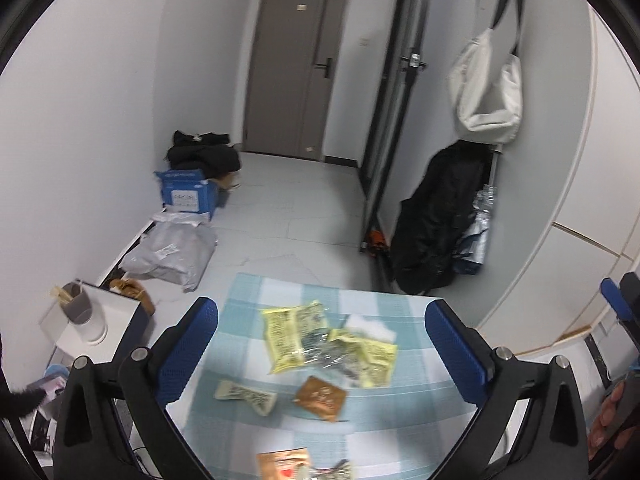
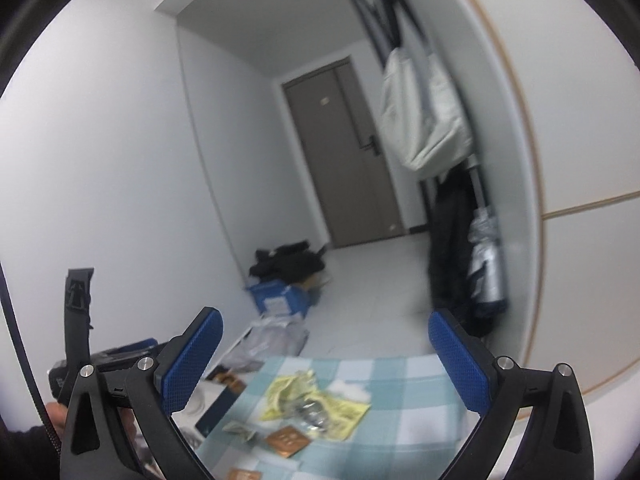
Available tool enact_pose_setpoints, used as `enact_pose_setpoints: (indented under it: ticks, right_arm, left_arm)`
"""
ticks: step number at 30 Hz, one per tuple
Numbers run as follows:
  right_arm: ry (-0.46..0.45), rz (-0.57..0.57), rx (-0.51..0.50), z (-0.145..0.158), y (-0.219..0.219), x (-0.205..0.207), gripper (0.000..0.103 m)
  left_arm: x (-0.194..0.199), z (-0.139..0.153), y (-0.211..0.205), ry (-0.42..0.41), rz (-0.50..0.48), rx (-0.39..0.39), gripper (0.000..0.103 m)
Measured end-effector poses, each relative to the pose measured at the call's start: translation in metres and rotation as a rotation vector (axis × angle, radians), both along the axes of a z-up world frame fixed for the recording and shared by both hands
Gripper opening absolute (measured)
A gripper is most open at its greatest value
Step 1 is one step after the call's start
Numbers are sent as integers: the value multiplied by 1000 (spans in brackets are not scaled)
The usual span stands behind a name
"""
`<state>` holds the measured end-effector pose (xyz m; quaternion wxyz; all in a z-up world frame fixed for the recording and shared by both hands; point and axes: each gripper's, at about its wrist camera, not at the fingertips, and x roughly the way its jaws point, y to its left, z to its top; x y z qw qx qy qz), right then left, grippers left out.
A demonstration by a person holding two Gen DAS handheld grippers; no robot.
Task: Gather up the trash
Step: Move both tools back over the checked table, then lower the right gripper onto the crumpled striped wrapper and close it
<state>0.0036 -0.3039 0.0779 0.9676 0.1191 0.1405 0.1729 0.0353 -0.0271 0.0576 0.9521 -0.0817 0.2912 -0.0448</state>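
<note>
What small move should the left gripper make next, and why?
Probably lower the left gripper onto the yellow wrappers. Its fingers stand wide open and empty above the checked cloth, and the wrappers lie loose almost directly between them. The brown packet sits nearer and could follow.

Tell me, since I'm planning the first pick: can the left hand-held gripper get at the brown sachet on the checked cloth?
Probably yes. The left hand-held gripper is open above the table, and the brown sachet lies flat between its fingers' line, uncovered, apart from the yellow wrappers.
</note>
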Motion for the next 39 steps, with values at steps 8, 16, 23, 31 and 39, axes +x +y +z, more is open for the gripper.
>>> enact_pose_setpoints:
  ticks: [8,16,23,31,39]
  right_arm:
    - [130,90,-65,-49,58,33,103]
    - [339,143,-115,-103,88,56,103]
    - [506,204,-253,-152,117,50,103]
    - [667,253,-289,-200,148,33,102]
    - [741,233,-310,-235,176,25,101]
  left_arm:
    - [3,-47,48,122,43,-79,102]
    - [8,-104,69,306,17,-103,102]
    - [15,-124,78,394,5,-153,102]
    - [19,-126,91,399,27,-156,102]
    - [20,-126,106,410,48,-205,102]
